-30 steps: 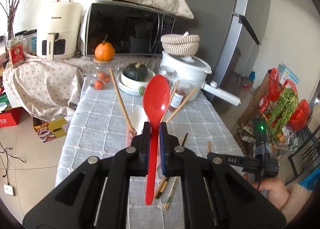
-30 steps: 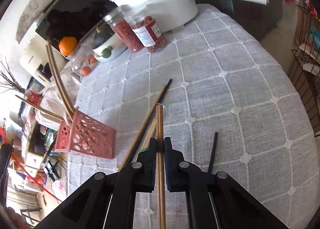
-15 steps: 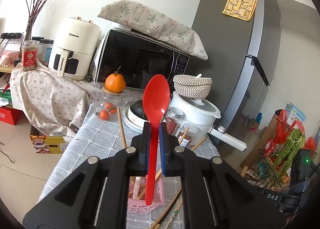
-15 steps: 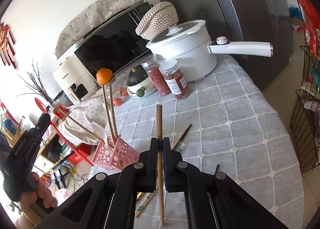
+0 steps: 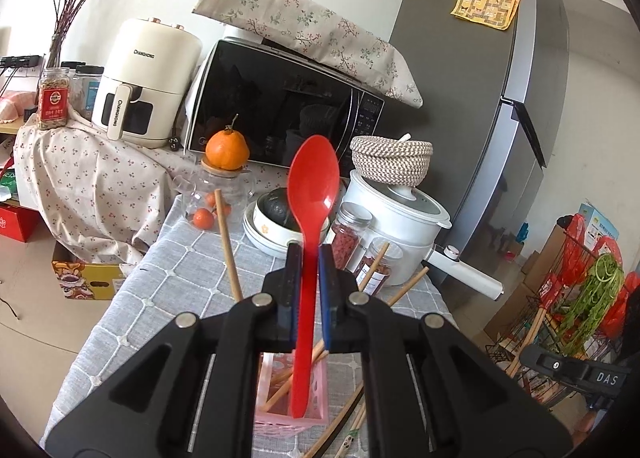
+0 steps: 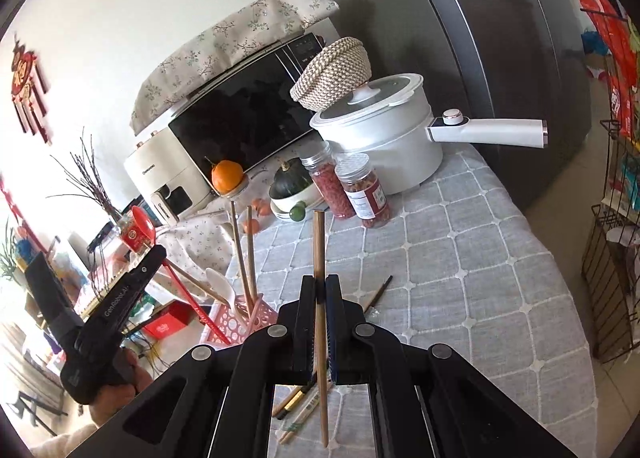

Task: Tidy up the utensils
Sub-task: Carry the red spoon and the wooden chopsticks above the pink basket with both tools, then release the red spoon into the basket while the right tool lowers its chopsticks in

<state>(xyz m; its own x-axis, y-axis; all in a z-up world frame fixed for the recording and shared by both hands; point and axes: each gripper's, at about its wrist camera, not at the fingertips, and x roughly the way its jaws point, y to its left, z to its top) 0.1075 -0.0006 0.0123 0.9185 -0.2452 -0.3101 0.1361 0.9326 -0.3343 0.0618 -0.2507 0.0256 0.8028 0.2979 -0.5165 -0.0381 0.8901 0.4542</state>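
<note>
The left gripper point(image 5: 306, 258) is clamped narrow on the stem of a red spoon point(image 5: 312, 186), bowl up, handle tip hanging into the mouth of the pink basket point(image 5: 316, 414) on the grey checked tablecloth point(image 5: 160, 286). A few wooden chopsticks point(image 5: 226, 238) already lean out of that basket, and more lie loose on the cloth beside it. I'd say the spoon wants lowering straight down until its tip meets the basket floor, and only then should the grip ease off, or it may tip out over the rim or knock the leaning sticks.

From the right-hand camera, the right gripper point(image 6: 319, 290) is pinched tight on a single chopstick point(image 6: 319, 242), held near upright above the table and well apart from the basket, which sits off to its left. The left gripper shows there too, spoon slanting down toward the basket. Loose chopsticks point(image 6: 300, 404) lie on the cloth below the right gripper. My guess is the right hand should wait clear until the spoon is released, then bring its stick over and drop it in end first. Both tools crowding one small opening risks a clash.
</note>
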